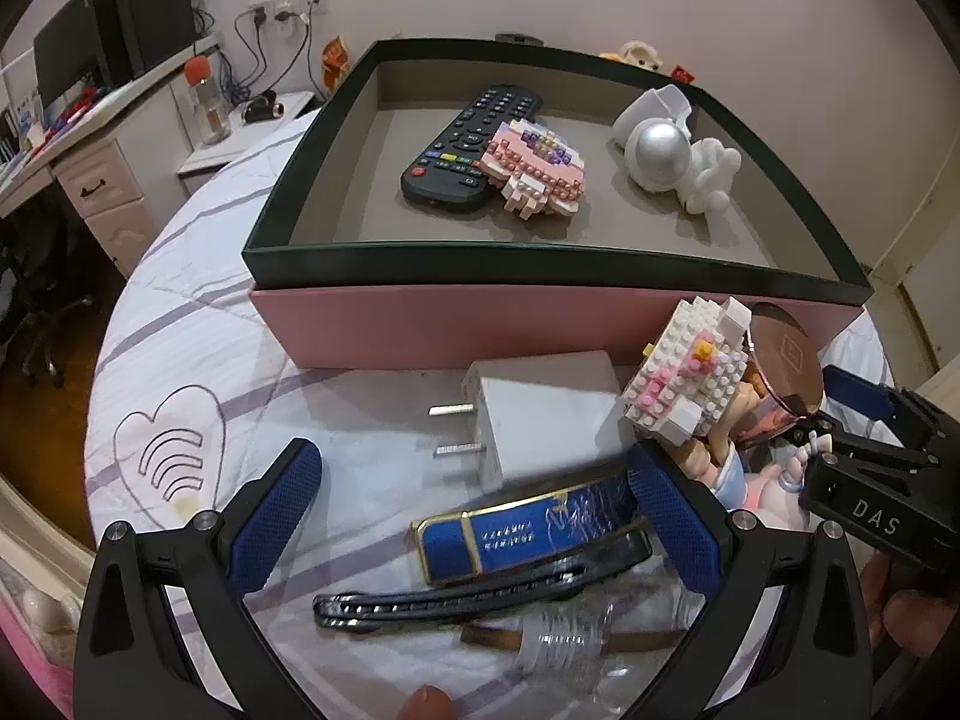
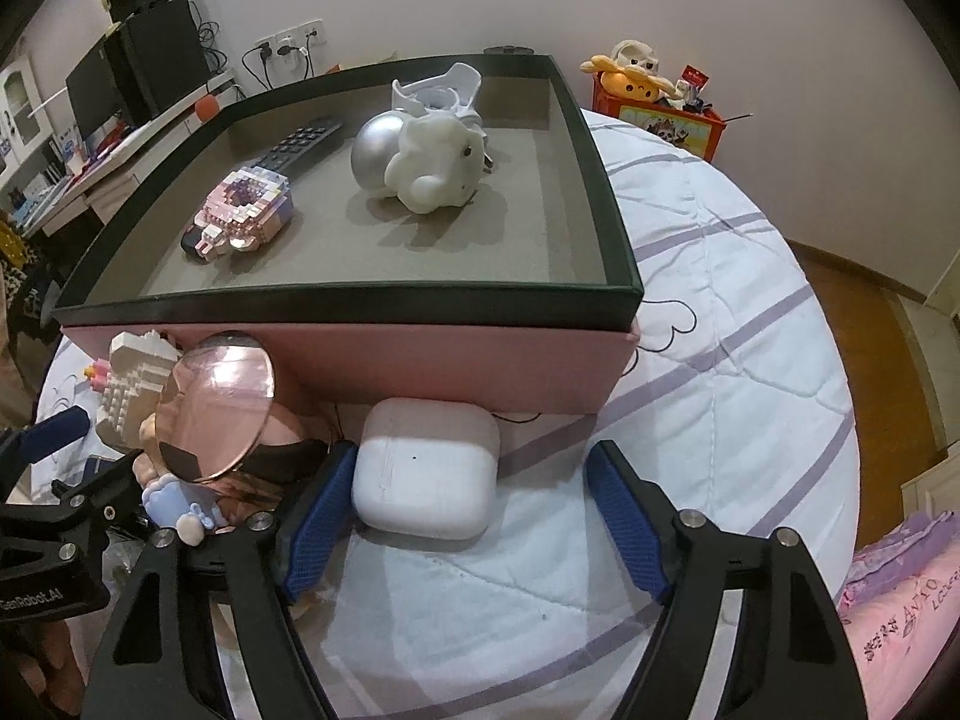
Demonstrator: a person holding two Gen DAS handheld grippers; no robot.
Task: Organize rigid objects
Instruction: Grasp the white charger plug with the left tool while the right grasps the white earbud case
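Note:
A dark-rimmed box (image 1: 540, 257) on a pink base holds a black remote (image 1: 468, 144), a pink brick model (image 1: 534, 171) and a white astronaut figure (image 1: 672, 150). My left gripper (image 1: 474, 495) is open over a blue lighter (image 1: 522, 531), a black hair clip (image 1: 480, 591) and a white plug adapter (image 1: 540, 414). My right gripper (image 2: 468, 516) is open around a white earbud case (image 2: 426, 474); its left pad (image 2: 315, 525) is close to the case. A white brick model (image 2: 135, 378), a rose-gold mirror (image 2: 216, 405) and a doll (image 2: 180, 504) lie left of it.
The box (image 2: 606, 180) stands on a round, quilt-covered surface (image 2: 720, 408). A clear plastic bottle (image 1: 570, 642) lies near my left gripper. A desk with monitors (image 1: 78, 48) stands far left. A red toy box (image 2: 660, 102) sits behind; wooden floor is at the right.

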